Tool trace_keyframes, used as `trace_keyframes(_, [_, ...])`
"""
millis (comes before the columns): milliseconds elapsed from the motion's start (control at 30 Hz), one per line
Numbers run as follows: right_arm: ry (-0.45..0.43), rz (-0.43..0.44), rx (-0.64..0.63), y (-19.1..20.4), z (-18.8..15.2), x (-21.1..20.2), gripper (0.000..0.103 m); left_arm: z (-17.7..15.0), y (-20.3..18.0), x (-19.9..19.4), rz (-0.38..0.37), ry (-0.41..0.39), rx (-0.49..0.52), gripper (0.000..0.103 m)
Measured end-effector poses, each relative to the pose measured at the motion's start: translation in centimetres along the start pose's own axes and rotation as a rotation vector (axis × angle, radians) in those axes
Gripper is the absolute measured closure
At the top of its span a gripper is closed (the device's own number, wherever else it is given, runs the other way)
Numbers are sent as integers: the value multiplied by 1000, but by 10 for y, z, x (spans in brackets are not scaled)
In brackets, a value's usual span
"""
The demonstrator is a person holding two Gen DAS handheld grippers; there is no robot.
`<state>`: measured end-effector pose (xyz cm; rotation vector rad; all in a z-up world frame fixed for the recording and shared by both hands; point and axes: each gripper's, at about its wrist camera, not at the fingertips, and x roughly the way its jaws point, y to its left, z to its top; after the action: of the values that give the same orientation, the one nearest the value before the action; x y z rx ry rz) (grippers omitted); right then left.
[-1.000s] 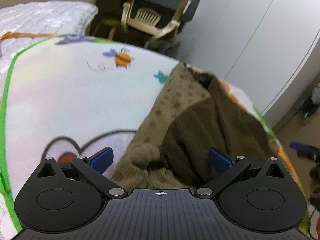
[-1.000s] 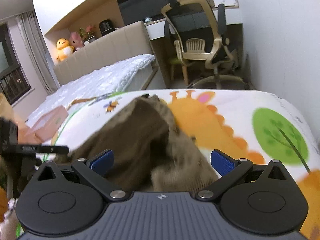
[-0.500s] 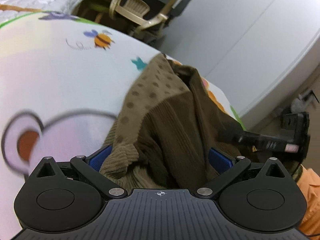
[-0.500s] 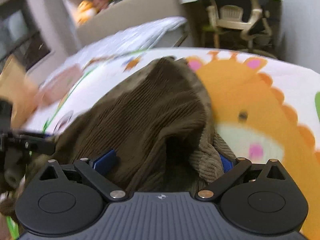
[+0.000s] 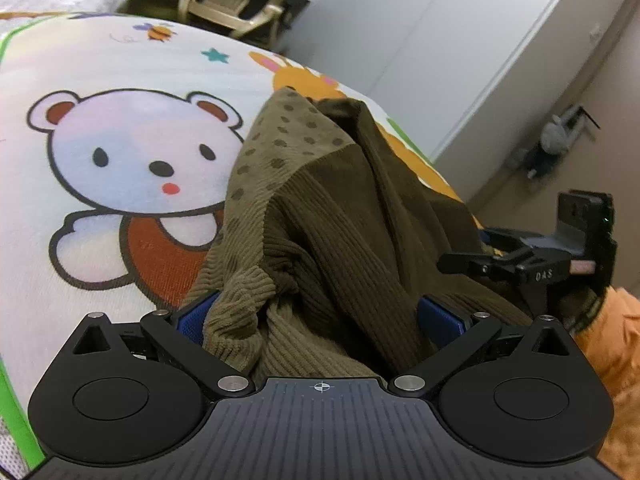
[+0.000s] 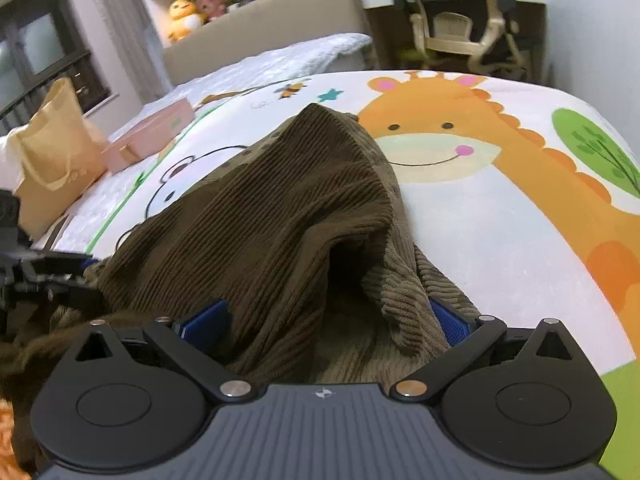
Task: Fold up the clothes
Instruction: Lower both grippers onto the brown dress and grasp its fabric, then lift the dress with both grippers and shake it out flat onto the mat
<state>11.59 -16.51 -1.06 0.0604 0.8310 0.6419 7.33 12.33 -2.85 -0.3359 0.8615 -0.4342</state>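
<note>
A brown corduroy garment (image 5: 332, 216) with a dotted lighter lining lies bunched on a cartoon-printed mat (image 5: 120, 80). My left gripper (image 5: 320, 316) is open, its blue pads wide apart with the garment's near edge bunched between them. My right gripper (image 6: 324, 320) is also open, with a fold of the same garment (image 6: 272, 208) lying between its pads. The right gripper also shows in the left wrist view (image 5: 520, 256), at the garment's right side. The left gripper shows in the right wrist view (image 6: 44, 276), at the garment's left.
A bed (image 6: 280, 60) with plush toys on its headboard stands behind the mat. A pink box (image 6: 152, 132) and a tan tote bag (image 6: 52, 152) sit at the left. A chair (image 6: 460, 32) stands at the back. Orange cloth (image 5: 616, 360) lies at the right.
Both grippers have moved forward onto the garment, so its near edge now lies between each pair of pads. Both views have shifted and steadied; the pads remain wide apart.
</note>
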Motion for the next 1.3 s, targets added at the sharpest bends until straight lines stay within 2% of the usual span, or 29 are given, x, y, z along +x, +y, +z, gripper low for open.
trace_keyframes(100, [3,-16,-1,2,1,2,0,2,-5,-1,26,-11,3,0])
trace_keyframes(367, [-75,-50,-34,9,-11,-5,0,5,-14,-73,31,-174,-36,0])
trace_keyframes(467, [-105,-78,-54,15,-10,-12,4,1,-29,-81,-3,-170,-41,2])
trace_keyframes(567, [-185,-80,-192,37,-9,-48,9,-1,-32,-74,-13,-149,-56,4])
trace_keyframes(633, [-217,-29,-263,52,-14,-77,11,-1,-33,-67,-16,-133,-68,8])
trace_keyframes(700, [-222,44,-284,62,-22,-101,11,-2,-33,-60,-19,-117,-80,19])
trace_keyframes(767, [-212,120,-318,74,-32,-115,12,-3,-33,-52,-22,-100,-91,20])
trace_keyframes(867, [-182,199,-366,95,-41,-112,21,-5,-34,-41,-26,-76,-108,20])
trace_keyframes(933, [-126,249,-374,107,-44,-95,24,-6,-34,-34,-29,-60,-120,20])
trace_keyframes(1000, [-79,251,-398,117,-48,-75,24,-7,-34,-28,-31,-47,-131,19])
trace_keyframes(1033, [-59,244,-411,121,-50,-65,28,-7,-34,-30,-31,-49,-135,18])
trace_keyframes(1067, [-41,237,-419,124,-52,-55,42,-8,-33,-31,-32,-50,-140,18])
trace_keyframes(1133, [-27,235,-366,117,-47,-45,56,-10,-32,-34,-32,-54,-149,17])
trace_keyframes(1200, [-72,221,-284,102,-38,-50,63,-12,-30,-37,-32,-57,-157,16])
trace_keyframes(1233, [-98,209,-244,93,-34,-54,70,-12,-30,-38,-37,-56,-159,14])
trace_keyframes(1300, [-172,143,-170,71,-23,-70,79,-14,-31,-38,-61,-45,-152,12])
